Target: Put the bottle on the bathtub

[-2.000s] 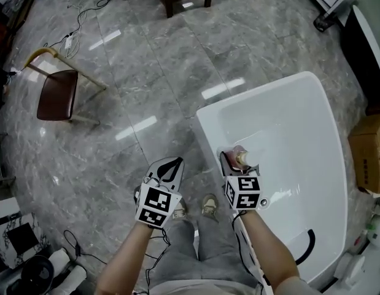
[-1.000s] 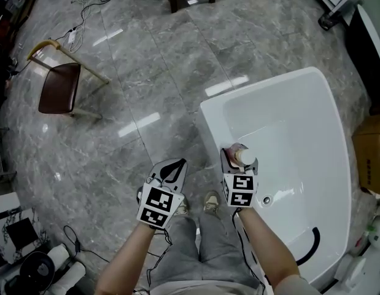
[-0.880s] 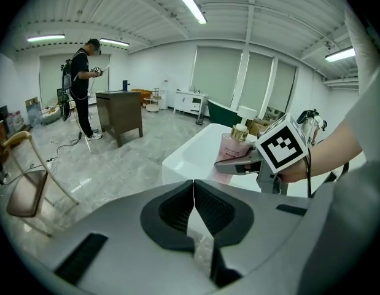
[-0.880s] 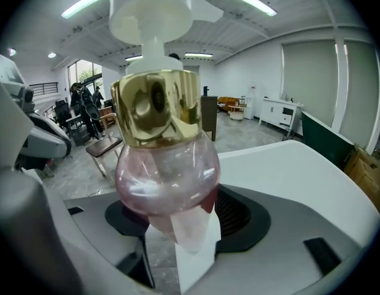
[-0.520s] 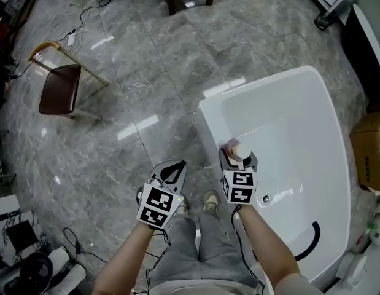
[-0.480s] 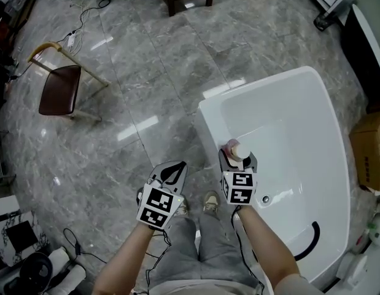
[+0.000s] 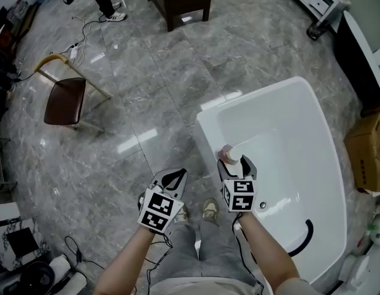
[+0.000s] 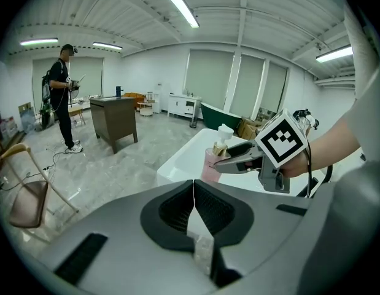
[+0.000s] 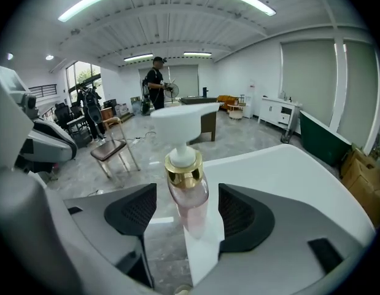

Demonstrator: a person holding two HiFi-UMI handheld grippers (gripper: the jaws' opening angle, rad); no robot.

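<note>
Since the bottle seems to stand on the bathtub rim at my 1 o'clock, loose between my right gripper's parted jaws, I judge only the retreat remains; my left gripper is closed, empty.

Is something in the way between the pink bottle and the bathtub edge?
Nothing visible is. The bottle stands between the parted jaws of the right gripper, directly over the bare white rim of the bathtub.

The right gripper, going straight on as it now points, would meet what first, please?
The pink pump bottle, seemingly standing on the bathtub rim between the right gripper's open jaws, almost at once.
</note>
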